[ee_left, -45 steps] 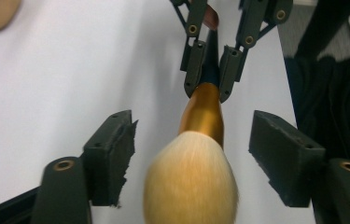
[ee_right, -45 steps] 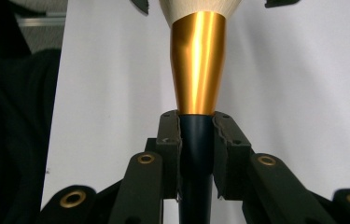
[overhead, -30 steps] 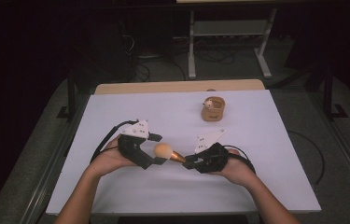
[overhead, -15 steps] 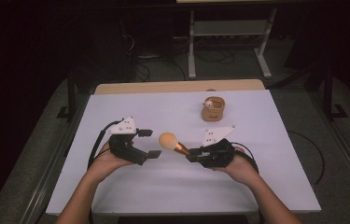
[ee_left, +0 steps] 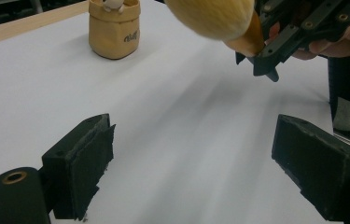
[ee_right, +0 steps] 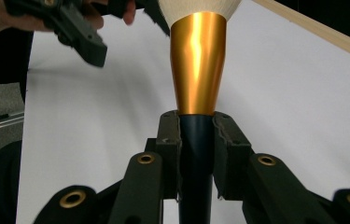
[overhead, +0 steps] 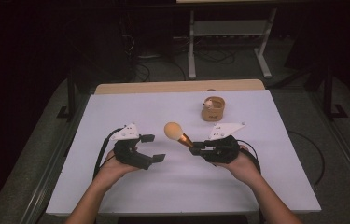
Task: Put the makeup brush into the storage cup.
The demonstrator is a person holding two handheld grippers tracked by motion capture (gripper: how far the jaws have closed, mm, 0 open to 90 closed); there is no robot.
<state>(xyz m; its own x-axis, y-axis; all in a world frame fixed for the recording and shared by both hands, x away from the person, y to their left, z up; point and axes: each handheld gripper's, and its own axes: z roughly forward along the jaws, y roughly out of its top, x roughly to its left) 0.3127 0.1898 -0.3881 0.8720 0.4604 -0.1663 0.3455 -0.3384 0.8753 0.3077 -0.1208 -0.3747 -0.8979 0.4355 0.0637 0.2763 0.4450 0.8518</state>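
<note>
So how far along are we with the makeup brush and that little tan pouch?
Done: the makeup brush is off the table, the right gripper clamped on its dark handle. In hand: the left gripper has just been opening its jaws, nothing between them, beside the bristle head. Left: the brush is not yet near the tan pouch, which stands upright farther back on the white table; putting it there looks like the likely remainder.

My high view sits above my side of the bench [overhead: 116, 196], looking forward and down. Each gripper view rides low, peering along its own jaws, super close. All three catch the brush [overhead: 178, 133] [ee_left: 219, 18] [ee_right: 198, 70].
</note>
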